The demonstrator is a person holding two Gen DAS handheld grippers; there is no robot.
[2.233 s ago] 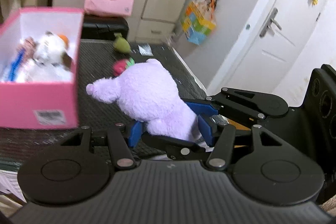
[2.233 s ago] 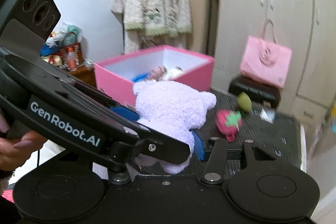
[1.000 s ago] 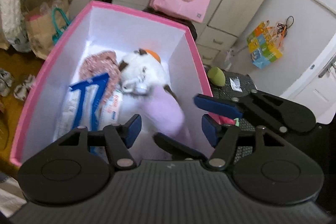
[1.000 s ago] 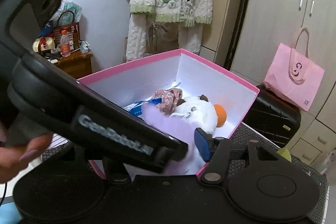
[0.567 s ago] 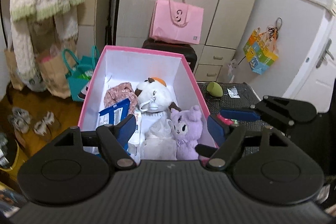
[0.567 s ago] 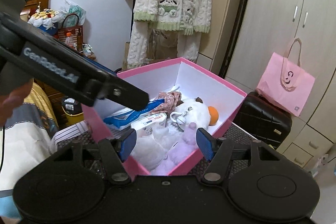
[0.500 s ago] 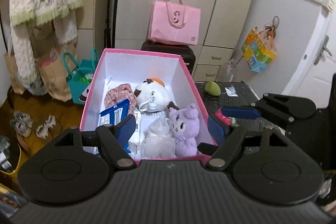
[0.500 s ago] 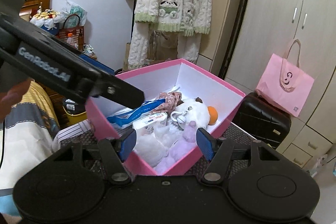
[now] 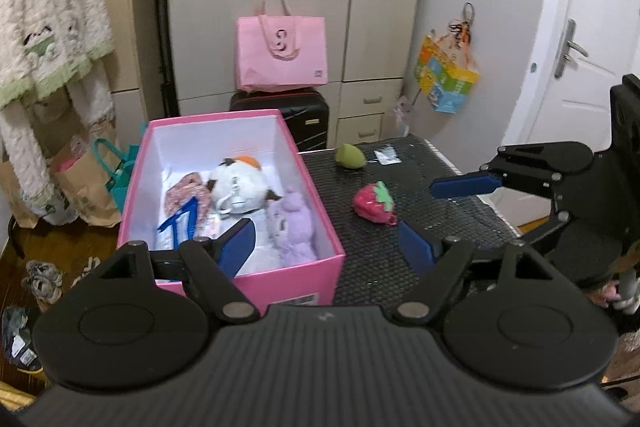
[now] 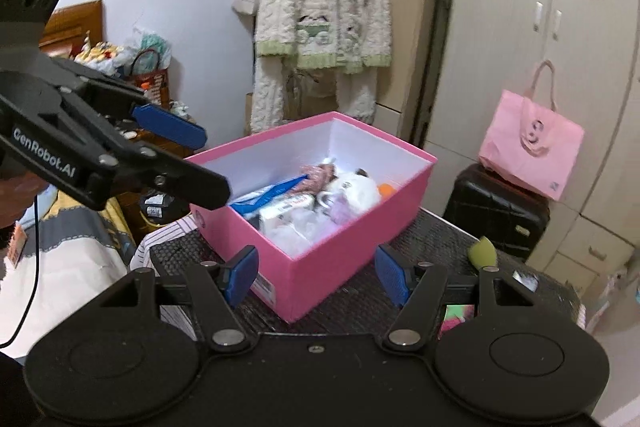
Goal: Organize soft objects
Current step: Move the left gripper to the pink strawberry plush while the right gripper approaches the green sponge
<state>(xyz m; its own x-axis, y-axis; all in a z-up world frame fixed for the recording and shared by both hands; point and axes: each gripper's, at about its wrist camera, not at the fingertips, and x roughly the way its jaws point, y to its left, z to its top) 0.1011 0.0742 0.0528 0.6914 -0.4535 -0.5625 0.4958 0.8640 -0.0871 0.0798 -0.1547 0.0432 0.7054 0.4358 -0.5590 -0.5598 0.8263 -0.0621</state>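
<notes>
A pink box (image 9: 288, 279) stands on the black mesh table. The purple plush (image 9: 290, 223) lies inside it beside a white plush (image 9: 240, 187), a floral cloth and a blue-and-white packet. My left gripper (image 9: 328, 247) hovers before the box's near right corner, its jaws opening with nothing between them. My right gripper (image 10: 316, 275) stands open and empty in front of the pink box (image 10: 332, 251), the purple plush (image 10: 340, 207) blurred within. On the mat lie a red strawberry plush (image 9: 374, 203) and a green soft toy (image 9: 351, 155).
A small packet (image 9: 386, 155) lies near the green toy. Behind the table a pink tote (image 9: 282, 55) sits on a black suitcase (image 9: 308, 115) before wardrobes. A knit robe (image 10: 320, 7) hangs left; paper bags and shoes are on the floor.
The purple plush left both grippers and now lies in the box. Both grippers drew back and upward from the box; the left jaws widened and its view swung toward the mat.
</notes>
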